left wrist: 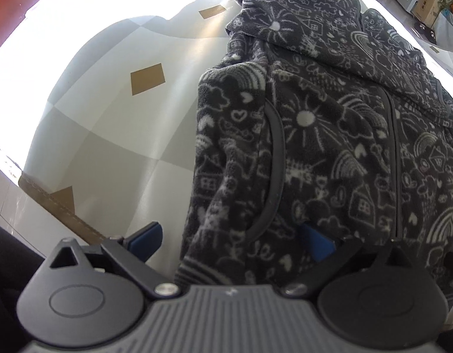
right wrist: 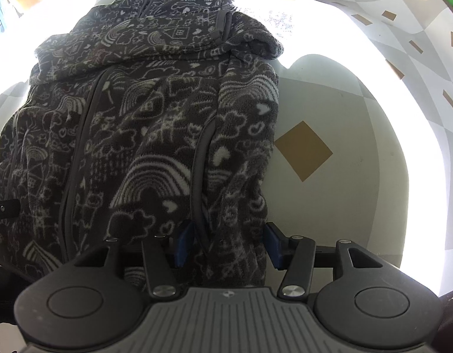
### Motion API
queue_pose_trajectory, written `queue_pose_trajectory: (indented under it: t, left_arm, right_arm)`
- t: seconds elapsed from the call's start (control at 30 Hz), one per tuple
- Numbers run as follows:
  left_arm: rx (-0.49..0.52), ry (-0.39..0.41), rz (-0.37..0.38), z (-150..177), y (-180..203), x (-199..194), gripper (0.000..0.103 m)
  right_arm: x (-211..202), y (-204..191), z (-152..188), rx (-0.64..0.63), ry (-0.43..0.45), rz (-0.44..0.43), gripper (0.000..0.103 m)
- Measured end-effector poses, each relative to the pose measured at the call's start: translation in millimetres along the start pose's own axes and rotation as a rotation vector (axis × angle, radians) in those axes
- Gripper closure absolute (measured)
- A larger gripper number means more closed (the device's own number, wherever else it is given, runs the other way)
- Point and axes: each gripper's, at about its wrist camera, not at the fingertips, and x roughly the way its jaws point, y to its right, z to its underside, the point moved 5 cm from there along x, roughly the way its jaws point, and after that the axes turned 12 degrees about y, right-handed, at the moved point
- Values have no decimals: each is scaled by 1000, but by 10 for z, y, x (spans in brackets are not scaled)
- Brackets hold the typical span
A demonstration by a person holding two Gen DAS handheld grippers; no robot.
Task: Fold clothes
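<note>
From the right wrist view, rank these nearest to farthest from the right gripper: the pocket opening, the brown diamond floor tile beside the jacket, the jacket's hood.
1. Pocket opening: starts between the right gripper fingers, on the jacket's right part.
2. Brown diamond tile: on the floor, right of the jacket.
3. Hood: far end, top of view.

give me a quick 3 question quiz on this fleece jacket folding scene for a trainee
1. True or false: the fleece jacket lies on a plain wooden floor.
2. Multiple choice: the blue pads of the right gripper are A) clear of the cloth, B) either side of the jacket's bottom edge, C) on the hood.
3. Fill in: the left gripper is ____, with fabric between its fingers.

Key
1. False; the surface is checked, with tan diamonds.
2. B
3. open
</note>
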Motion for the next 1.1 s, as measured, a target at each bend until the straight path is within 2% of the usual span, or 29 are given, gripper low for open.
queue_pose_trajectory:
  t: [0.13, 0.3, 0.47, 0.57, 0.63, 0.8, 0.9, 0.97, 1.03, 1.1]
  left_arm:
    - [1, 2, 19, 6, 55, 8, 4]
    - [35, 38, 53, -25, 161, -38, 19]
    - [76, 101, 120, -108, 337, -109, 50]
    - [73, 120, 148, -159, 419, -110, 57]
    - [40, 121, 174, -188, 424, -115, 62]
    - [48, 122, 166, -184, 435, -108, 62]
    - [58, 123, 149, -168, 421, -108, 60]
    - [60, 122, 140, -163, 407, -108, 57]
    - [65, 122, 132, -158, 403, -108, 55]
    - [74, 122, 124, -153, 408, -105, 52]
  right_arm:
    - [44, -87, 15, -40, -4, 1, 51]
    - [64, -100, 4, -17, -6, -15, 53]
    - [40, -152, -50, 22, 15, -77, 73]
    - [10, -205, -91, 19, 41, -103, 82]
    - [-3, -227, -111, 15, 55, -112, 83]
    - [-37, -283, -161, 5, 91, -133, 83]
    - [-20, -264, -155, -3, 80, -109, 75]
    - [-8, -232, -142, -7, 68, -84, 62]
    - [5, -201, -128, -11, 57, -60, 57]
    - [16, -170, -116, -13, 46, -36, 55]
